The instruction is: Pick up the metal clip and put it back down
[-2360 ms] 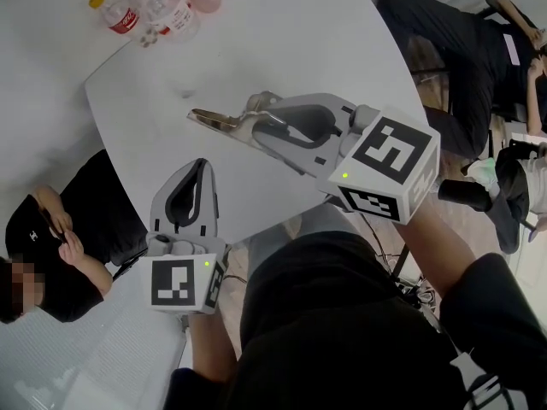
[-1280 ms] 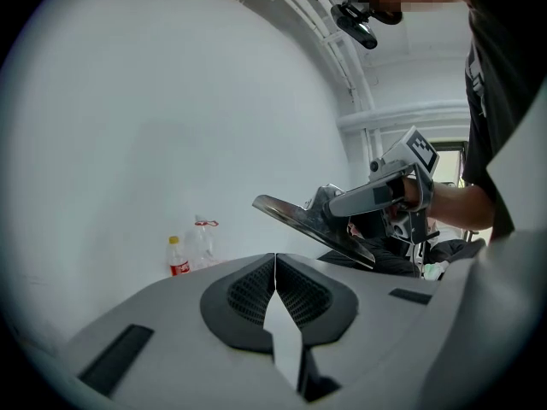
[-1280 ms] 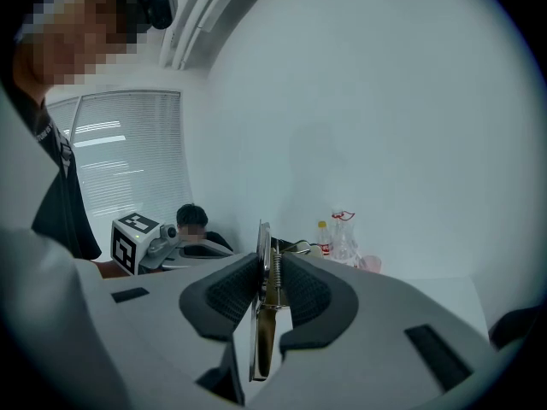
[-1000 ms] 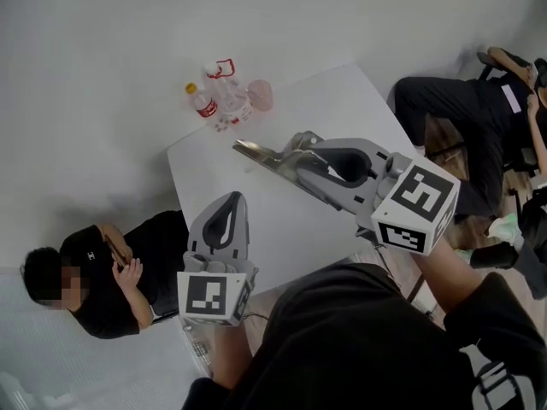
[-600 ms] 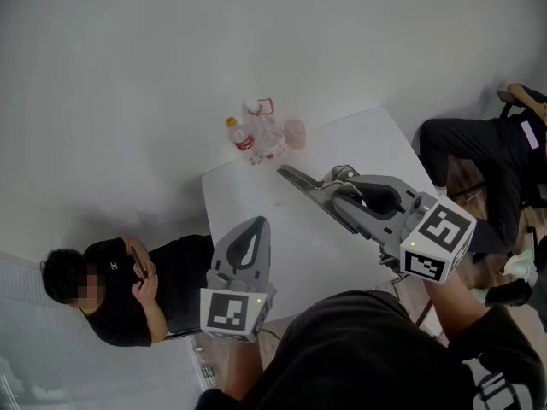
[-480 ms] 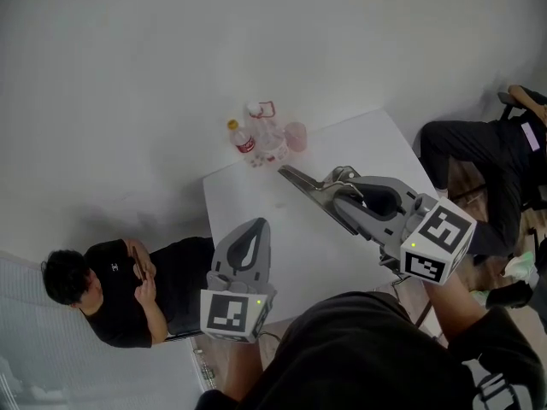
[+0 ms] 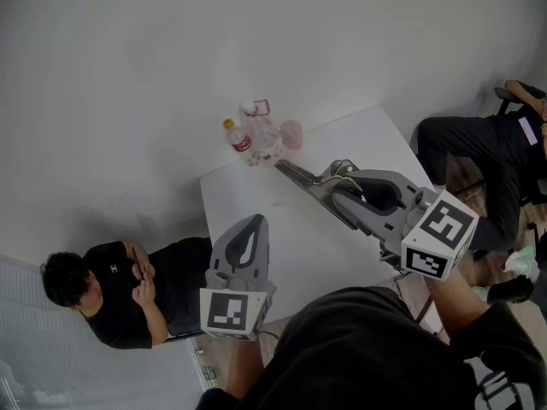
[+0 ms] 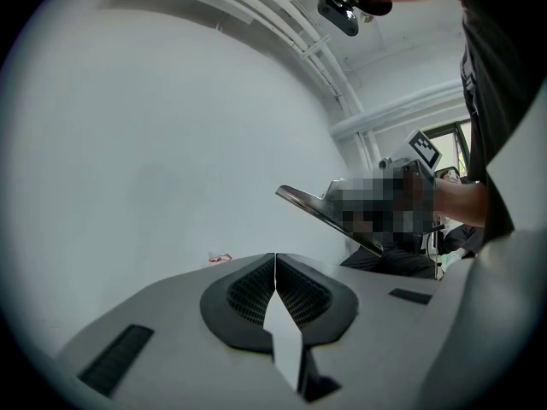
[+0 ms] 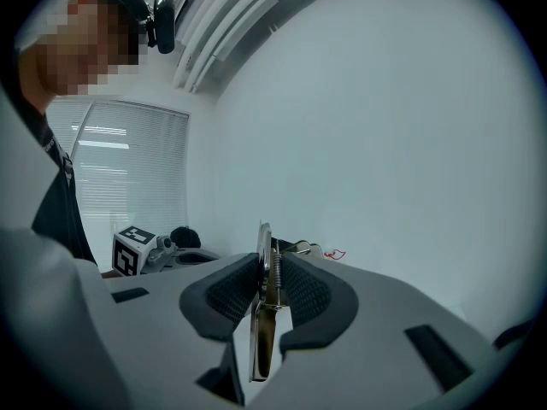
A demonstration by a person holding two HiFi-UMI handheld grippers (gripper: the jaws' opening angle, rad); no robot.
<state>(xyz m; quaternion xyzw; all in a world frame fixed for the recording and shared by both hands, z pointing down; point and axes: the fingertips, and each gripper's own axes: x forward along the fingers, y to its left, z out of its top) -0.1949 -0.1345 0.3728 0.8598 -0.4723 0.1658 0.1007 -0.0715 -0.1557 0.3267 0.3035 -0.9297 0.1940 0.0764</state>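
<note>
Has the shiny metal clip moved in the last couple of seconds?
Yes. The shiny metal clip, clamped in the right gripper, now points nearer the clear plastic bottles at the white table's far corner.

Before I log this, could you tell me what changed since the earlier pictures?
Both grippers rose away from the table, the right gripper carrying the metal clip, whose tip now shows near the bottles. Unchanged: its grip on the clip, left gripper shut and empty, bottles and pink cup at the far corner.
</note>
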